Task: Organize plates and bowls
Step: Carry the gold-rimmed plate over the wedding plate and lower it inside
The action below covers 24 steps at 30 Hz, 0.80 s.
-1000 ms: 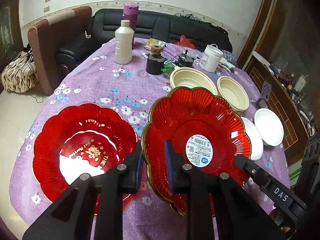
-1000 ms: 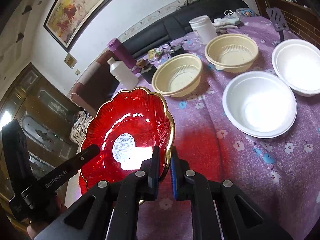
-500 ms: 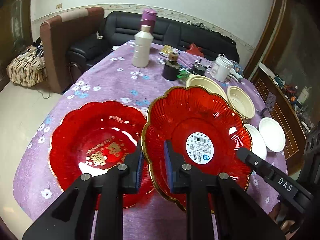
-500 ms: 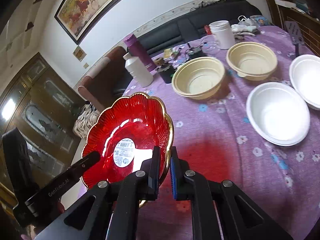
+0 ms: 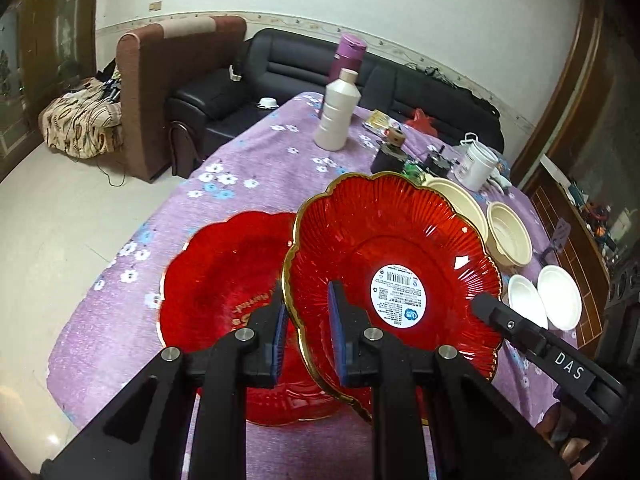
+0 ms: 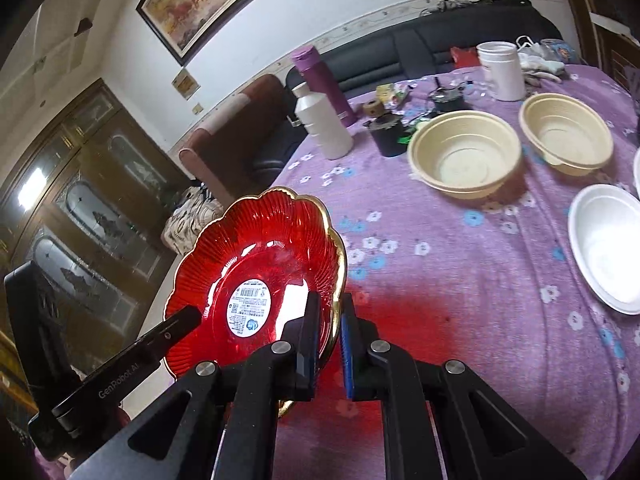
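Observation:
A red gold-rimmed plate with a white label (image 5: 394, 264) (image 6: 260, 280) is lifted off the purple table, held by both grippers. My left gripper (image 5: 306, 318) is shut on its left rim; my right gripper (image 6: 330, 326) is shut on its right rim. Beneath and to the left, a second red plate (image 5: 224, 288) lies flat on the cloth, partly covered by the held one. Two beige bowls (image 6: 466, 156) (image 6: 566, 134) sit side by side further back. Two white bowls (image 5: 526, 294) (image 5: 558, 296) rest at the right; one shows large in the right wrist view (image 6: 608, 246).
A white bottle (image 5: 338, 114), a purple flask (image 5: 350, 56), a dark jar (image 5: 390, 154), a white tub (image 5: 478, 166) and small clutter stand at the far end of the table (image 5: 248, 160). A black sofa and brown armchair lie behind. The table's left edge drops to the tiled floor.
Both grippers have carried the labelled plate leftward, so it now overlaps the flat red plate more. The bowls have slid toward the right of both views.

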Available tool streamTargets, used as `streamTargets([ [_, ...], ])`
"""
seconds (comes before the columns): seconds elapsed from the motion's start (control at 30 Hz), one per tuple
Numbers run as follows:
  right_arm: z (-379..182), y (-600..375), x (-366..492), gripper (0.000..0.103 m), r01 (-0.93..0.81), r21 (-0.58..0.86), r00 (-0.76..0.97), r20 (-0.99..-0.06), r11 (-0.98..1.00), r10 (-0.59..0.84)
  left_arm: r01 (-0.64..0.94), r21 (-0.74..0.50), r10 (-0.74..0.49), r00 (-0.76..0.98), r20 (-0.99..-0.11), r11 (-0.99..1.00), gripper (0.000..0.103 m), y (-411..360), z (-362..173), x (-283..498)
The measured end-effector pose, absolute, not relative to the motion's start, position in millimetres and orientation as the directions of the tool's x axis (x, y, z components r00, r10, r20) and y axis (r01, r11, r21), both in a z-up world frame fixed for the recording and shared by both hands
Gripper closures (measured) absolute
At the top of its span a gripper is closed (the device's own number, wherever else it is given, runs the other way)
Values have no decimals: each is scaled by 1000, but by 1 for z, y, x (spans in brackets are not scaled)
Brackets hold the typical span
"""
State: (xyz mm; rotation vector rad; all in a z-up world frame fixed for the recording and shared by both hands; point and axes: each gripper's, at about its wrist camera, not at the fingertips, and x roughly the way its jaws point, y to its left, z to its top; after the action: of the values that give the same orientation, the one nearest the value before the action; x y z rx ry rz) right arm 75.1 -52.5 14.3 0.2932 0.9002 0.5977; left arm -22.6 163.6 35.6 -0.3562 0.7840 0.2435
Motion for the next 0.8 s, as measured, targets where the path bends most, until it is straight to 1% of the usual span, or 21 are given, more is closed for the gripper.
streamTargets([
  [0.17,17,-38,83,95,-374,508,438,-641,776,630,-371,-223,104,685,-721,901,86,177,38,-26],
  [0.47,20,-9,88,95,-416,507,406,-640,755,653,-424,-217,148,676,-722,879,86,199,36,-31],
  [0.67,7,9,91,95,-427,502,373,-660,753,652,-455,-203,170,653,-738,867,86,211,25,-30],
  [0.8,-6,15,93,95,-421,496,349,-684,759,640,-469,-191,171,624,-763,862,86,217,9,-28],
])
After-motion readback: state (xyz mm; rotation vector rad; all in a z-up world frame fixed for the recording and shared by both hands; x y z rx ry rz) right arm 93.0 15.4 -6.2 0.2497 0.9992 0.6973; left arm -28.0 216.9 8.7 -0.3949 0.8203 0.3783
